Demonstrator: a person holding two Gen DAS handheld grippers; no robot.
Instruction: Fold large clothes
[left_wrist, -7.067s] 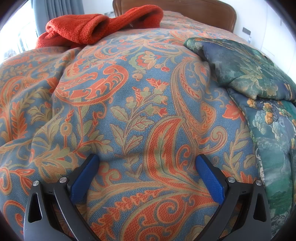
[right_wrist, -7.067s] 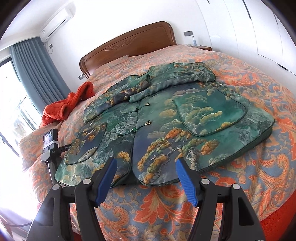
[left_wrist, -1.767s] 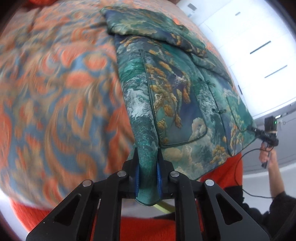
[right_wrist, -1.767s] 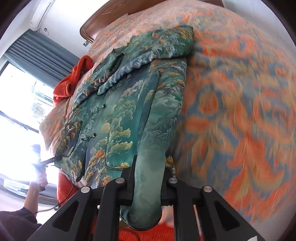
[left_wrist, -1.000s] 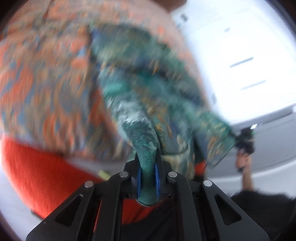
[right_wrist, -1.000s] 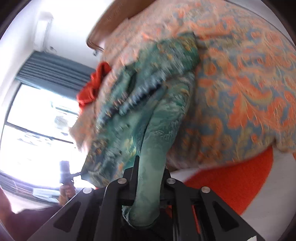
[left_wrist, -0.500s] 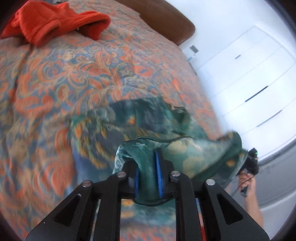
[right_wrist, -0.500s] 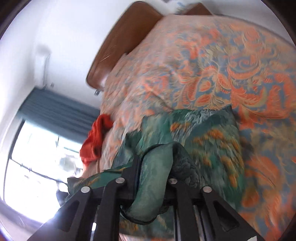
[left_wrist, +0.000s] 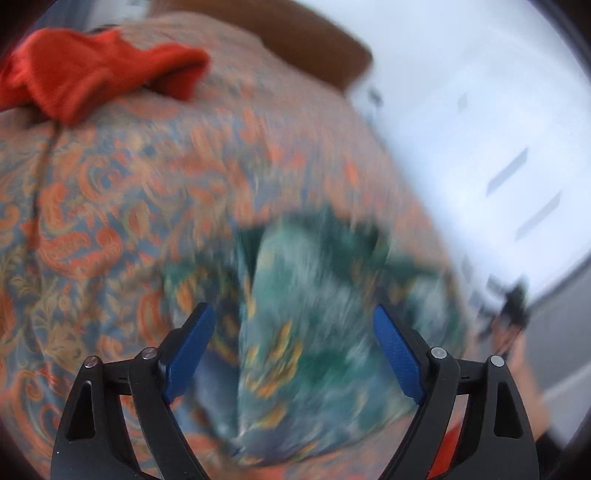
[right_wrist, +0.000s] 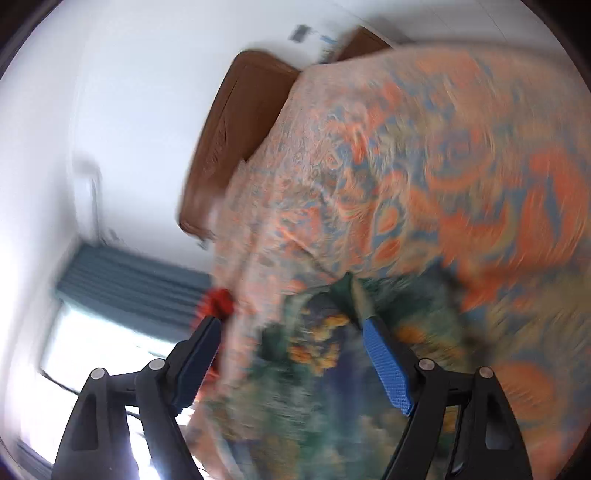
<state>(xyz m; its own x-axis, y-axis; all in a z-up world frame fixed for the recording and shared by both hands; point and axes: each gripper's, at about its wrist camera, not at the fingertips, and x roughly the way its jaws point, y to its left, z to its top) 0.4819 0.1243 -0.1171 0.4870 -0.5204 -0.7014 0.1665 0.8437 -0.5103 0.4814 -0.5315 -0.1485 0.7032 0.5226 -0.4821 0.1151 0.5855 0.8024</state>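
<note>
Now that both jaws have just been opening and stand wide with nothing pinched, the left gripper (left_wrist: 291, 350) and right gripper (right_wrist: 291, 354) hover over the green landscape-print padded jacket (left_wrist: 310, 332), folded over on the orange paisley bedspread (left_wrist: 92, 221); further folds probably remain.

Left gripper (left_wrist: 293, 343) jaws just opened wide; blurred green jacket (left_wrist: 314, 332) lies free on the bedspread (left_wrist: 110, 206)

bed cover (left_wrist: 110, 206): orange-blue paisley, fills left and centre | red cloth (left_wrist: 92, 79): bunched, upper left, on cover | headboard (right_wrist: 236, 122): brown wood, upper centre of right view | curtain (right_wrist: 129, 273): blue-grey, left, above bright window (right_wrist: 96, 354) | wall (left_wrist: 461, 55): white, upper right; all blurred
</note>
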